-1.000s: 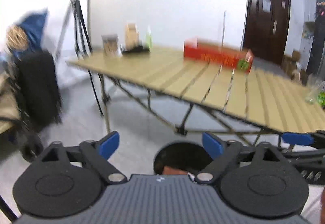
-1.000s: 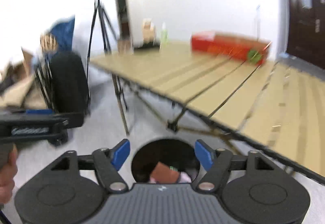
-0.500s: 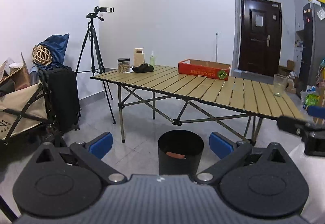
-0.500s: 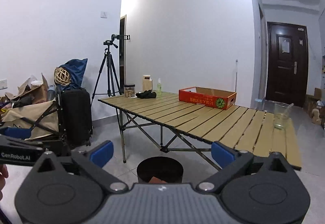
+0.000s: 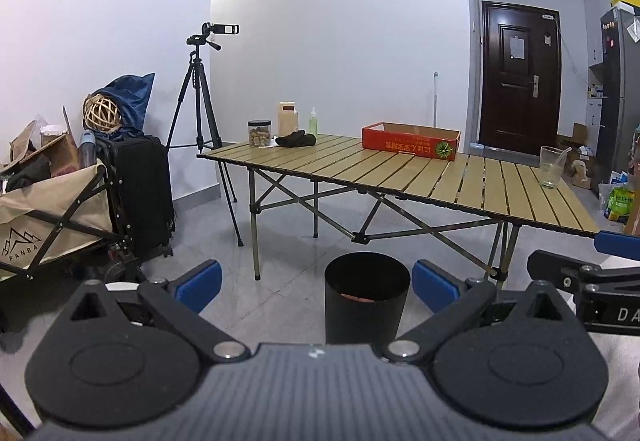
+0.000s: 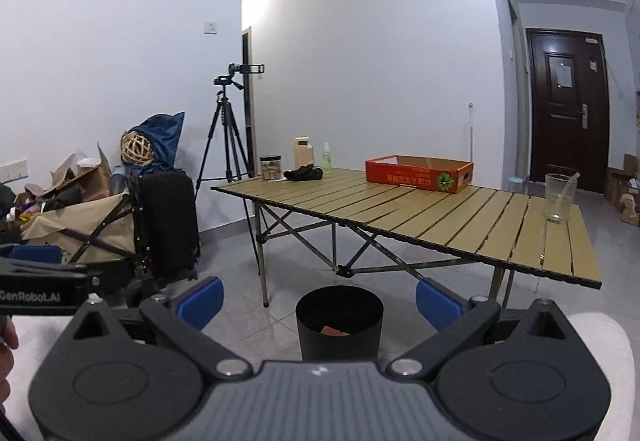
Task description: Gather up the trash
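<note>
From your left wrist camera, you held the left gripper (image 5: 316,283) low over the grey tiled floor, tipped slightly downward and aimed at the room. Its two blue-padded fingers (image 5: 198,281) stood spread wide, released, with nothing between them and nothing touched. Straight ahead, framed by those fingers, stood the black cylindrical trash bin (image 5: 367,301) on the floor, just in front of the folding table with a tan slatted top (image 5: 420,177). A flat reddish piece of trash (image 5: 357,296) lay inside the bin. On the table sat a shallow red cardboard box (image 5: 410,141), a clear drinking glass (image 5: 552,167) near the right end, and a lidded clear jar (image 5: 259,133) at the far left corner. Your right gripper (image 5: 592,281) reached in from the right edge, beside the table's near corner.

From your right wrist camera, the right gripper (image 6: 318,301) was held in a similar pose, low and angled a little down. Its jaws had just been opening and stood at their widest, released, with nothing between the blue-padded fingers (image 6: 438,303). The same black bin (image 6: 339,323) appeared between them, well apart from the pads, with the reddish scrap (image 6: 334,331) resting inside. The tan table (image 6: 420,209) stretched behind it. Your left gripper (image 6: 40,273) entered from the left edge, and part of your hand (image 6: 6,353) showed beneath it. A black camera tripod (image 6: 228,137) stood by the white wall.
</note>
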